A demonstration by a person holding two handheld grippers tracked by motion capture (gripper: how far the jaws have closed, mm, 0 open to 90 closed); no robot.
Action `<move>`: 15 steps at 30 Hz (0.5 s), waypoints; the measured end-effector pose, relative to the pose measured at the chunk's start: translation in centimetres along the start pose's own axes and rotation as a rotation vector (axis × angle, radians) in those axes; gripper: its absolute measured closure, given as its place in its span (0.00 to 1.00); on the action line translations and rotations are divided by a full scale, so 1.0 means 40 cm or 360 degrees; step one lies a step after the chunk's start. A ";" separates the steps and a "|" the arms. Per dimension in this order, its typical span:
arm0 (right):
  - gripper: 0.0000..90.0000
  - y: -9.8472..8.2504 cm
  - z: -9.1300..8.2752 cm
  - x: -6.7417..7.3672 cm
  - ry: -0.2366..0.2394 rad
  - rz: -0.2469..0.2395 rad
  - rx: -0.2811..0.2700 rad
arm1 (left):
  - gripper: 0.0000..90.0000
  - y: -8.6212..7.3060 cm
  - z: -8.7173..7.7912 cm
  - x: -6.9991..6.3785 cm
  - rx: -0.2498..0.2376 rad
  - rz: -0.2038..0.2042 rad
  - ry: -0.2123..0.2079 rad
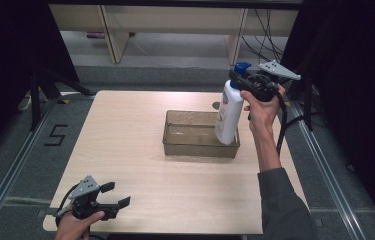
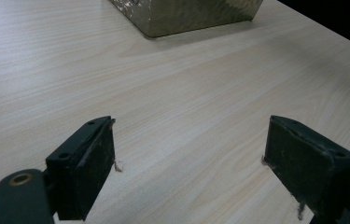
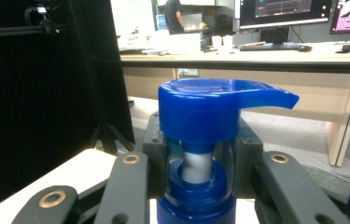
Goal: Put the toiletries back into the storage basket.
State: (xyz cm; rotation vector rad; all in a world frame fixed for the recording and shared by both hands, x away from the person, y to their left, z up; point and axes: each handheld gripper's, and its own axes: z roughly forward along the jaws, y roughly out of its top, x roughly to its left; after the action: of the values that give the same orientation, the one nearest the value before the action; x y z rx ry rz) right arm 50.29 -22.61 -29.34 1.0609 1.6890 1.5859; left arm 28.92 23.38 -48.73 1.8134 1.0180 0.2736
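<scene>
So the right gripper (image 3: 196,177) has its jaws clenched on the neck of the pump bottle (image 1: 229,112), just under the blue pump head (image 3: 210,109). In the right gripper view you can see the two black jaws hugging the white stem and blue collar from both sides. The high view gives the rest: a white bottle, tilted a little, held up by the right hand (image 1: 261,107), with its bottom end down inside the clear tub (image 1: 175,142) at the tub's right end. Can't tell if the base actually touches the tub floor.

The left gripper (image 1: 115,196) is released, jaws wide apart with nothing between them, just bare wood in the left gripper view. It sits low at the near left corner of the bench (image 1: 125,150), well apart from the tub.

Count: one bottle, one tub, two grippers.

The left gripper view catches one corner of the tub (image 2: 186,16) from low down, showing its walls are patterned. The right gripper view looks past the pump to an office behind, with desks and two monitors (image 3: 282,11).
</scene>
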 end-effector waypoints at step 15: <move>0.74 -0.048 0.012 -0.017 -0.0063 0.0024 0.0035 | 0.17 -0.001 0.002 0.000 -0.0004 0.0006 -0.0014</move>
State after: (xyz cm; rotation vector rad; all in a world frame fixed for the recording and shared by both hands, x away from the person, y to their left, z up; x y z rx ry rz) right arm 50.75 -22.89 -31.35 1.1113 1.6797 1.5490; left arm 28.94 23.34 -48.78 1.8128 1.0077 0.2685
